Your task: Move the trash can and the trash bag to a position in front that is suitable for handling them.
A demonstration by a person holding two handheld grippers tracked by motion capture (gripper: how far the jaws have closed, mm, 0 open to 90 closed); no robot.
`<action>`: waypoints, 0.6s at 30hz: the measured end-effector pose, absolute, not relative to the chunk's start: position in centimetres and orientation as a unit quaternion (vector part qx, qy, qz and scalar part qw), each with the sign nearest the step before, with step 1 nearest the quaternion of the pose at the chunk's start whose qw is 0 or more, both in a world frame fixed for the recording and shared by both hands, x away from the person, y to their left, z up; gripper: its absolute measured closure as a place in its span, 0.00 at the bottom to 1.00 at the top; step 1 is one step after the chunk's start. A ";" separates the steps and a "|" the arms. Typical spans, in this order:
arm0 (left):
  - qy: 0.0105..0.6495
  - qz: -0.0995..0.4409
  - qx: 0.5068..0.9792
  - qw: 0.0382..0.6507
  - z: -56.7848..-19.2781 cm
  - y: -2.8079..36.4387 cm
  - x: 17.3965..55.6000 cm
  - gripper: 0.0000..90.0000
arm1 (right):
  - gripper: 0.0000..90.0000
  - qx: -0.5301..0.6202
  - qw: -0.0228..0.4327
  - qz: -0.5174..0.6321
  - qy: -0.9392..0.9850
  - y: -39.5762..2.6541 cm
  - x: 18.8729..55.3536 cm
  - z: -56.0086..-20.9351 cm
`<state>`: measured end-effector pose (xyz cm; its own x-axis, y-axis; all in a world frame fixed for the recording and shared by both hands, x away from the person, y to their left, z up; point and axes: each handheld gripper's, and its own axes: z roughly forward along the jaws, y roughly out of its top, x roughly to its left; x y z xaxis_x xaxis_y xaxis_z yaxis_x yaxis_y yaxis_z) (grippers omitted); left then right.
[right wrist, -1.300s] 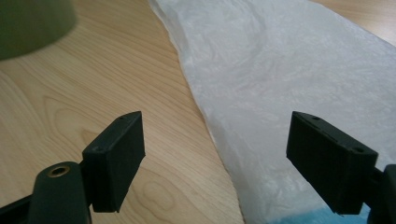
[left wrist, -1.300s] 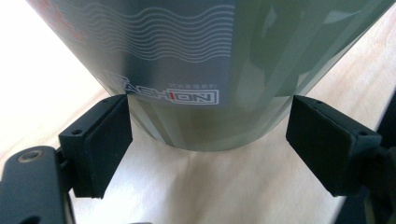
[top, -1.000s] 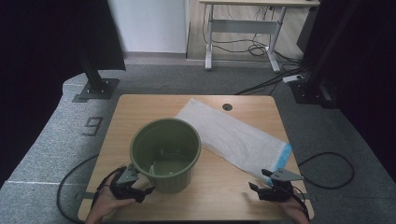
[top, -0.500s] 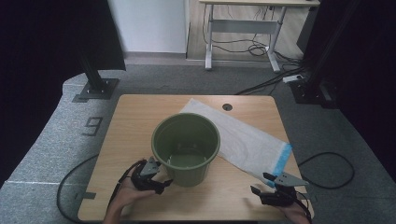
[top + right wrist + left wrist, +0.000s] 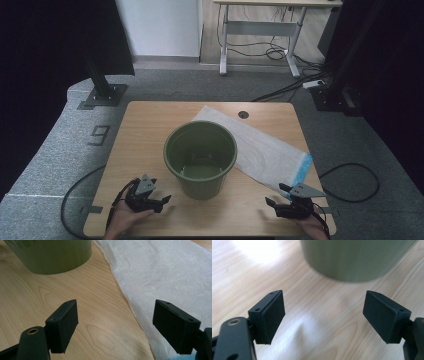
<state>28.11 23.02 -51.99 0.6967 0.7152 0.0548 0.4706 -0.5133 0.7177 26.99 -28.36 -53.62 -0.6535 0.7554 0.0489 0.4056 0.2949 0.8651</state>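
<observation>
- The green bucket [image 5: 200, 159] stood upright near the middle of the desk [image 5: 145, 131], a little toward the person's side, its mouth open and nothing to be seen inside.
- The left gripper [image 5: 161, 202] sat low by the desk's near edge, just left of the bucket's base and apart from it; its jaws were spread wide with bare wood between them.
- In the left gripper view the bucket's wall [image 5: 359, 257] rose just beyond the jaw tips, with a clear strip of desk in between.
- The right gripper [image 5: 274, 204] hovered at the near right corner, well apart from the bucket, its jaws likewise spread and holding nothing.
- A white plastic bag [image 5: 265, 150] lay flat behind and to the right of the bucket, running from near the desk's round cable hole [image 5: 243, 114] out to the right edge, where its blue end [image 5: 303, 170] reached the rim.
- The bucket seemed to overlap the bag's near edge; whether it stood on it I could not tell.
- In the right gripper view the bag's edge [image 5: 130, 302] ran between the jaws, the right jaw over the plastic, the left over bare wood.
- The desk's left half was open wood, as was the strip along the front between the two grippers.
- Cables [image 5: 350, 182] looped on the grey floor on both sides.
</observation>
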 end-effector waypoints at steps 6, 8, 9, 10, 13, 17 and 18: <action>0.368 0.170 0.849 0.339 -52.9 24.6 27.5 0.19 | 0.22 0.370 0.187 0.461 0.784 -27.9 27.7 -53.5; 0.375 0.174 0.848 0.333 -53.0 25.2 27.4 0.19 | 0.22 0.368 0.187 0.464 0.784 -27.9 27.8 -53.3; 0.378 0.174 0.846 0.333 -53.0 25.4 27.3 0.19 | 0.22 0.368 0.188 0.462 0.785 -27.8 27.8 -53.3; 0.382 0.175 0.844 0.333 -53.1 25.7 27.2 0.19 | 0.22 0.370 0.191 0.459 0.785 -27.8 27.8 -53.4; 0.391 0.174 0.840 0.335 -53.1 26.3 26.8 0.18 | 0.22 0.376 0.199 0.452 0.784 -27.8 27.8 -53.5; 0.396 0.175 0.839 0.331 -53.2 26.5 26.7 0.18 | 0.22 0.390 0.209 0.449 0.777 -27.7 28.2 -53.5; 0.396 0.176 0.839 0.331 -53.2 26.5 26.6 0.18 | 0.22 0.391 0.211 0.448 0.776 -27.6 28.4 -53.4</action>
<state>26.65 26.47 -53.19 0.6253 0.7797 0.0327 0.5472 -0.4680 0.6940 28.36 -27.60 -53.41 -0.6051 0.7958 0.0230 0.4177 0.2928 0.8601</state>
